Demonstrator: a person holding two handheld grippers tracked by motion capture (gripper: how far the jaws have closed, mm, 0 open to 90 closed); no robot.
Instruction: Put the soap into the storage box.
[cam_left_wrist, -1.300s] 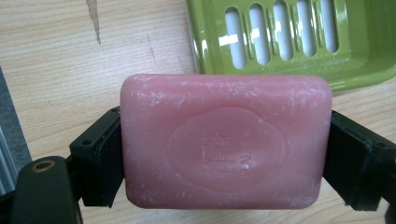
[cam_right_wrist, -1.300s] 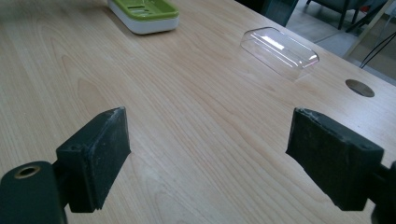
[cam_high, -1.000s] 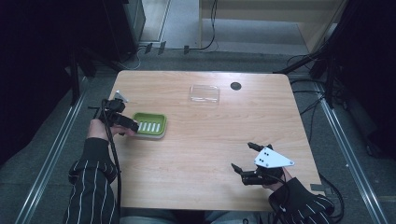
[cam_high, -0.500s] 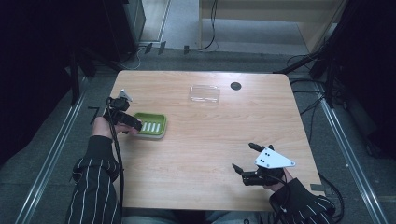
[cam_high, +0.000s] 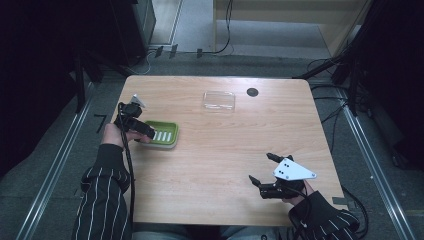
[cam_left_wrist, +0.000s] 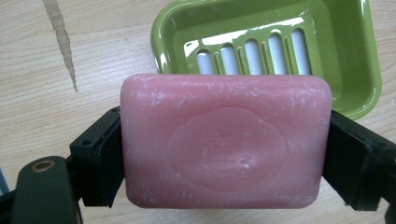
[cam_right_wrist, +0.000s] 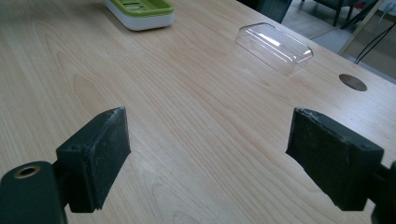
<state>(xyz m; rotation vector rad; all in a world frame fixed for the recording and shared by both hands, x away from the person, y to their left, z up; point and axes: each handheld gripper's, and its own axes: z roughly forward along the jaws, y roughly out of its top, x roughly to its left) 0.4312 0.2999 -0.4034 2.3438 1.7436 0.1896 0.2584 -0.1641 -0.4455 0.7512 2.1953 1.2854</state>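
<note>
The jaws of the left gripper (cam_left_wrist: 224, 154) are clamped on a pink soap bar (cam_left_wrist: 225, 145), one black pad against each short end of the bar. The bar is held clear of the table, with its broad stamped face toward the left gripper view's camera, and its far long edge overlaps the near rim of the green soap dish (cam_left_wrist: 359, 60) in that view. The dish lies on the wooden table (cam_high: 225, 150) with its slotted white drain insert (cam_left_wrist: 252, 53) exposed and nothing resting on it. In the high view, the left gripper (cam_high: 145, 131) sits at the left edge of the table, just beside the left end of the green soap dish (cam_high: 169, 141), held by the person's left hand (cam_high: 114, 135) in a striped sleeve (cam_high: 102, 200). The jaws of the right gripper (cam_right_wrist: 210, 158) stand wide apart with only bare tabletop between them. In the high view, the right gripper (cam_high: 262, 169) rests near the front right part of the table, well apart from the dish, with its grey three-cornered plate (cam_high: 292, 170) on top. A clear plastic lid (cam_high: 219, 100) lies on the table toward the far edge, apart from the dish, and a dark round cable hole (cam_high: 252, 92) sits just beside it to the right.
</note>
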